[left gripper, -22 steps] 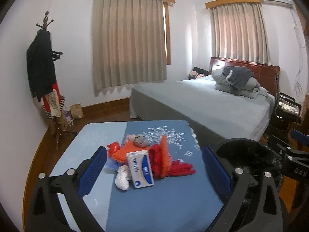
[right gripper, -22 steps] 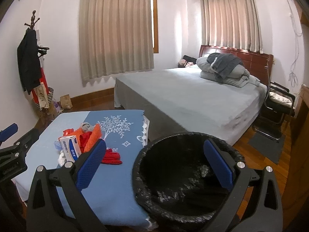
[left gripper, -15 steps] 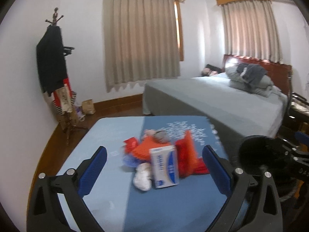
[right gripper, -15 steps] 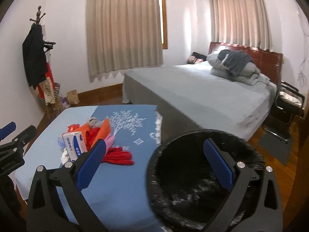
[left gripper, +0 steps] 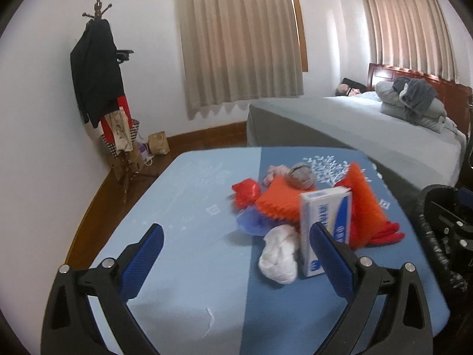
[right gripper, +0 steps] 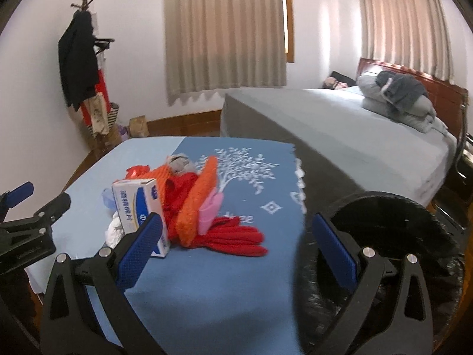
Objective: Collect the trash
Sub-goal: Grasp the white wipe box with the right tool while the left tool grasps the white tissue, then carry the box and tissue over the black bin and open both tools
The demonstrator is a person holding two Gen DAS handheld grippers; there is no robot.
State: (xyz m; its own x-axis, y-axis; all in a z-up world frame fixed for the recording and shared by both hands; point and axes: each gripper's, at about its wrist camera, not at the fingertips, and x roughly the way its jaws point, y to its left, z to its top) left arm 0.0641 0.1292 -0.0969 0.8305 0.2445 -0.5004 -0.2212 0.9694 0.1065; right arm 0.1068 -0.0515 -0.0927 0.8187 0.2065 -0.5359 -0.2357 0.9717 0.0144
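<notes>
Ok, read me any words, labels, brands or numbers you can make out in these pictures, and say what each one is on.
Nothing can be read for certain.
White and blue box on the table: printed characters and a round logo, too blurred to read.
Blue tablecloth: a pale partial mark near the red gloves, unreadable.

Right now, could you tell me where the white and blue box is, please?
The white and blue box stands upright on the blue table, in the trash pile, with the crumpled white tissue on its left and orange cloth behind it.
</notes>
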